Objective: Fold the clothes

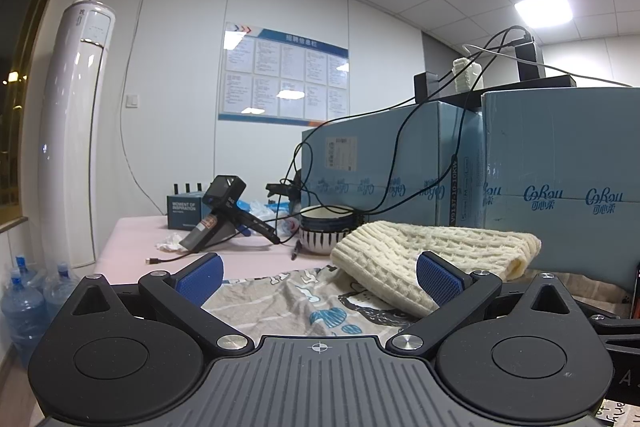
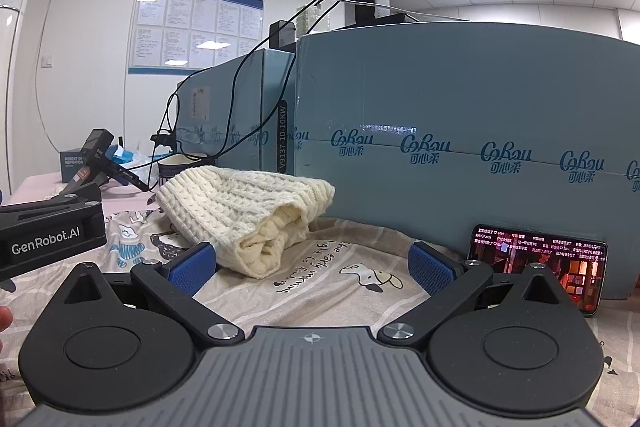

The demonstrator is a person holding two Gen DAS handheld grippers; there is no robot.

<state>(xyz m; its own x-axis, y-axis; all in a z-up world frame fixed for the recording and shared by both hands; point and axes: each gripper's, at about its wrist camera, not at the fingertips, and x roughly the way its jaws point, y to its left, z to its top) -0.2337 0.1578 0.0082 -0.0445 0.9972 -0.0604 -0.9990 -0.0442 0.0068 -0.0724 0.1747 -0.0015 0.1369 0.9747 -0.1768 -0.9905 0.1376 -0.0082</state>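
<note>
The way forward is closed by a wall of blue cartons (image 2: 460, 115), against which a lit phone (image 2: 536, 267) is leaned. Open printed cloth (image 2: 320, 287) is left before the right tool (image 2: 312, 267), whose fingers are spread wide. The folded cream sweater (image 2: 248, 211) lies ahead on the left. Beyond it, a bowl (image 1: 326, 233), cables (image 1: 384, 183) and a handheld device (image 1: 218, 219) crowd the worktop (image 1: 132, 247).

Our two handheld grippers: black, grey and blue

We see on the left gripper (image 1: 319, 277) and the right gripper (image 2: 312, 265) black arms with silver screws, blue ribbed pads (image 2: 191, 267), round black hubs, a ribbed grey base with a crosshair mark, and white "GenRobot.AI" lettering on the left one's side.
</note>
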